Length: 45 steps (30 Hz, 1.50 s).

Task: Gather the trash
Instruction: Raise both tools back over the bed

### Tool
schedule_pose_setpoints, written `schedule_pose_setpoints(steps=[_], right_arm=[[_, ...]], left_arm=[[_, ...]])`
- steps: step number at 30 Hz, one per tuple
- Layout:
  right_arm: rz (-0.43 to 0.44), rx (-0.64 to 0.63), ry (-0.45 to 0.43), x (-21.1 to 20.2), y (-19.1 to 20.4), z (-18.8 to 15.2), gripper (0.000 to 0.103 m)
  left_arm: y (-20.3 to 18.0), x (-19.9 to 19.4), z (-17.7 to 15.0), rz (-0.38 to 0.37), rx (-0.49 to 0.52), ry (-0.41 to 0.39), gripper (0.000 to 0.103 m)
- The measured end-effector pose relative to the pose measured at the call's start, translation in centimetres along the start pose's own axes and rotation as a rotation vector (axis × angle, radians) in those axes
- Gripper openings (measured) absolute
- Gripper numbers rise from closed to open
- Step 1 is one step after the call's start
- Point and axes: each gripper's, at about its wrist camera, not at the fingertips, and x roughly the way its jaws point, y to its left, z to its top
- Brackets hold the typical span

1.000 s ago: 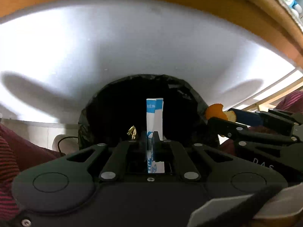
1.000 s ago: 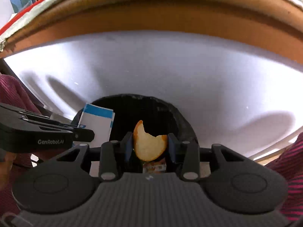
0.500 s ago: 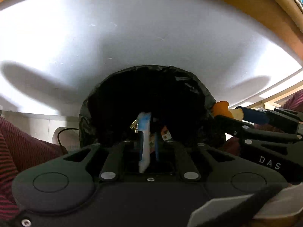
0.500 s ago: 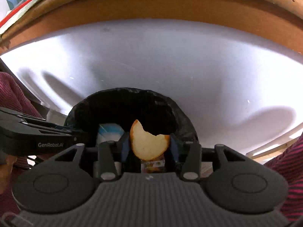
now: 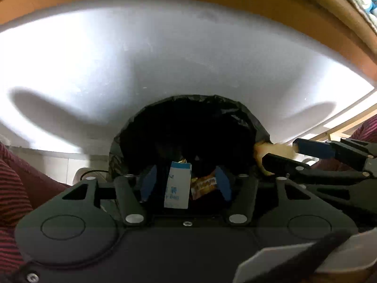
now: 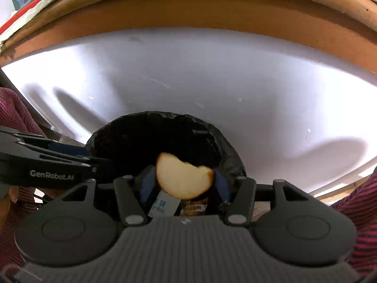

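Note:
A bin lined with a black bag point(image 5: 188, 122) point(image 6: 165, 127) stands right below both grippers. My left gripper point(image 5: 186, 184) is over its mouth, jaws opening. A white-and-blue packet point(image 5: 178, 186) hangs loose between the blue pads point(image 5: 148, 184), with a gap on each side. An orange wrapper point(image 5: 203, 184) lies in the bin. My right gripper point(image 6: 185, 184) is opening too, and a piece of orange peel point(image 6: 183, 179) still sits between its pads point(image 6: 221, 184) above the bin. Each gripper shows in the other's view: the right gripper point(image 5: 278, 155), the left gripper point(image 6: 103, 162).
A white panel point(image 5: 165, 59) rises behind the bin under a brown wooden edge point(image 6: 188, 11). Dark red striped sleeves point(image 5: 14, 188) point(image 6: 358, 202) flank both grippers. A cable point(image 5: 94, 171) lies left of the bin, and light wooden bars point(image 5: 348, 122) stand at the right.
The left jaws parted and let go of the packet, which slid lower and turned face-on. The right jaws widened around the peel, which stays between them.

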Motion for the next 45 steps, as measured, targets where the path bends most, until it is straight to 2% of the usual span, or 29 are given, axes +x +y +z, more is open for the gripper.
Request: schedule_pose_setpoints(steps=[5, 8, 18, 26, 33, 38, 45], right_arm=[[-0.017, -0.014, -0.031, -1.1, 0.0, 0.2, 0.080], [-0.004, -0.017, -0.047, -1.9, -0.2, 0.4, 0.088], [0.007, -0.017, -0.135, -5.2, -0.1, 1.0, 0.091], [0.029, -0.090, -0.297, -10.7, 0.4, 3.0, 0.093], [-0.006, -0.121, -0.435, -13.9, 0.1, 5.4, 0.094], [-0.037, -0.135, -0.501, -14.7, -0.3, 7.1, 0.094], [-0.098, -0.142, -0.572, -14.3, -1.1, 9.2, 0.094]], left_arm=[[-0.2, -1.1, 0.2, 0.040, 0.014, -0.016, 0.075], [0.1, -2.1, 0.3, 0.038, 0.012, -0.036, 0.082], [-0.3, -6.0, 0.5, 0.009, 0.030, -0.129, 0.086], [-0.9, -12.2, 0.8, -0.033, 0.098, -0.314, 0.090], [-1.6, -17.1, 2.1, -0.042, 0.132, -0.500, 0.095], [-1.8, -18.4, 4.0, -0.021, 0.141, -0.591, 0.097], [-1.8, -17.6, 7.9, 0.014, 0.106, -0.659, 0.097]])
